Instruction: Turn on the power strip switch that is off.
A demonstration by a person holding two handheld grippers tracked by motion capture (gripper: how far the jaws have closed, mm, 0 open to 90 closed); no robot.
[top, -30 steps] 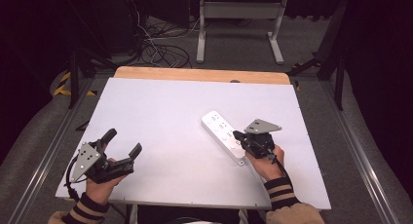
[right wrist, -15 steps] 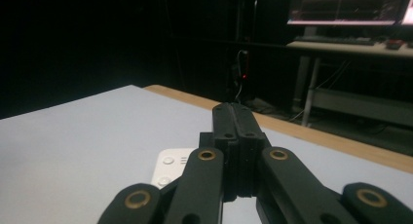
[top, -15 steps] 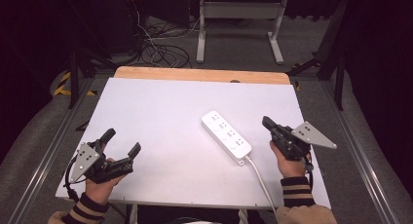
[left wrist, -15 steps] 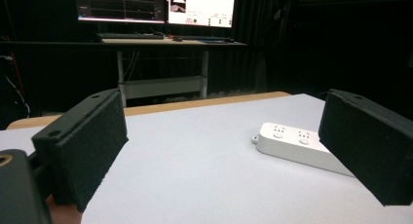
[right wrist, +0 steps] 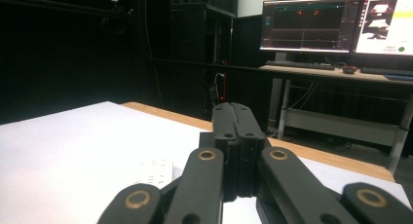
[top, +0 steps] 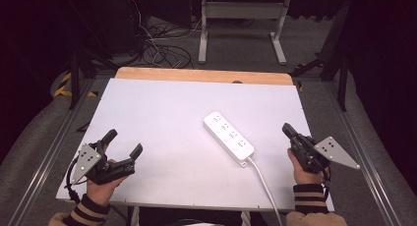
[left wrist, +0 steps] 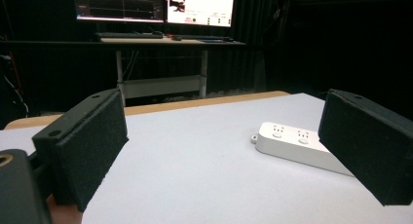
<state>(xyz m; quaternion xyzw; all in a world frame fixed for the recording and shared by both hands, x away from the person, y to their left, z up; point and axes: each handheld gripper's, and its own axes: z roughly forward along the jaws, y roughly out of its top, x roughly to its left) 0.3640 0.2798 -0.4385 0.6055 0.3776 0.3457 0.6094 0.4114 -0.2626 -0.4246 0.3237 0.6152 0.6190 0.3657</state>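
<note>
Right tool point(top: 290, 133) rests clenched and empty at the bench's right edge, just beside the strip point(top: 228, 138); left tool point(top: 123, 143) sits released, its jaws spread wide, near the front-left corner. To take the strip well, I judge the right tool should first part its jaws, then close across the strip's narrow width near its cabled end, keeping the cable point(top: 263, 184) slack. White and oblong, with rows of sockets on top, the strip lies flat and diagonal right of the bench's middle; its cable runs off the front edge.
</note>
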